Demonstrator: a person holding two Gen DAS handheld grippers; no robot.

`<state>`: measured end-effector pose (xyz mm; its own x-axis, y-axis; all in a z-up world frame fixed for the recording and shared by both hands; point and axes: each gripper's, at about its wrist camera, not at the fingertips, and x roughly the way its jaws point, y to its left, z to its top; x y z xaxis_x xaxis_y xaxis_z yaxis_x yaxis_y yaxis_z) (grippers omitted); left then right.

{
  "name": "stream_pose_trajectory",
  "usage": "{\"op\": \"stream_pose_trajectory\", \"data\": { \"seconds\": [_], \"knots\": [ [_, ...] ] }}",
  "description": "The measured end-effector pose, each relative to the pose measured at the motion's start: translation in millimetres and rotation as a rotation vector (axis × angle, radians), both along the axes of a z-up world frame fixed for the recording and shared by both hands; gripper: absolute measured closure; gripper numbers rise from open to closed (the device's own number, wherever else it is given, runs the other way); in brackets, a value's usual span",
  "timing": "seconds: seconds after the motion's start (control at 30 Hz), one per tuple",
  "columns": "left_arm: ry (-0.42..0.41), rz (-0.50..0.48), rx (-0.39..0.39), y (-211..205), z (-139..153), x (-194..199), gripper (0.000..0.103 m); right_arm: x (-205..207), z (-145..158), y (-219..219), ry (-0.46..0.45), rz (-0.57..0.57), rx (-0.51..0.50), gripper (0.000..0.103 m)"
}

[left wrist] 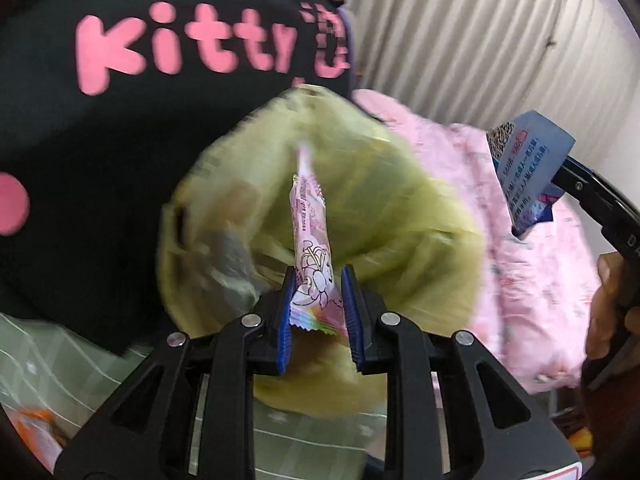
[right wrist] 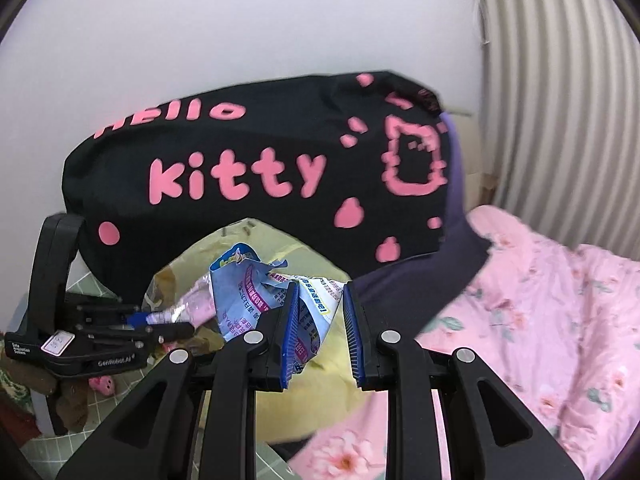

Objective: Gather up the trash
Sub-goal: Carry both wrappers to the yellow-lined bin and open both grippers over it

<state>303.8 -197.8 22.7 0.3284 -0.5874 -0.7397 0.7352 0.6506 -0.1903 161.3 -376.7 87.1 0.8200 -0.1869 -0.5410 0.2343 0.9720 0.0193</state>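
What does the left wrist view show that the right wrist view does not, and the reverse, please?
Only the left wrist view shows the left gripper gripping the pink wrapper, and a hand. Only the right wrist view shows the right gripper clamping the crumpled blue wrapper, and the word "Hello". Both show the yellow-green bag, the black Kitty cloth and the pink floral bedding.

Bedroom in a home: bed with pink floral quilt [right wrist: 560, 320], black "Hello Kitty" garment [right wrist: 260, 168] lying beside the quilt, pleated curtain [right wrist: 560, 80] behind the quilt.
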Motion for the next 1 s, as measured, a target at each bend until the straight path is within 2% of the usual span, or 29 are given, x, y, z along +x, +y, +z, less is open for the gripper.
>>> {"op": "stream_pose_trajectory", "data": {
  "seconds": [0.13, 0.27, 0.4, 0.57, 0.63, 0.7, 0.83, 1.0],
  "knots": [
    [0.008, 0.075, 0.033, 2, -5, 31, 0.082, 46, -34, 3, 0.054, 0.112, 0.055, 0.081],
    [0.010, 0.087, 0.065, 3, -13, 39, 0.083, 73, -56, 10, 0.106, 0.158, 0.035, 0.081],
    [0.068, 0.042, -0.017, 1, -13, 36, 0.083, 82, -62, 5, 0.114, 0.157, 0.038, 0.081],
    [0.067, 0.006, -0.032, 0, -10, 29, 0.082, 83, -64, -3, 0.125, 0.145, 0.047, 0.080],
    [0.084, 0.004, -0.055, 4, -8, 28, 0.073, 81, -64, -4, 0.128, 0.139, 0.055, 0.078],
    [0.088, 0.001, -0.073, 1, -5, 24, 0.060, 78, -65, -6, 0.126, 0.150, 0.078, 0.066],
    [0.060, 0.017, -0.089, 11, 4, 7, 0.059, 71, -67, -2, 0.134, 0.154, 0.084, 0.062],
    [0.006, 0.097, -0.147, 45, 15, -8, 0.056, 62, -61, 5, 0.124, 0.134, 0.081, 0.057]
  ]
}}
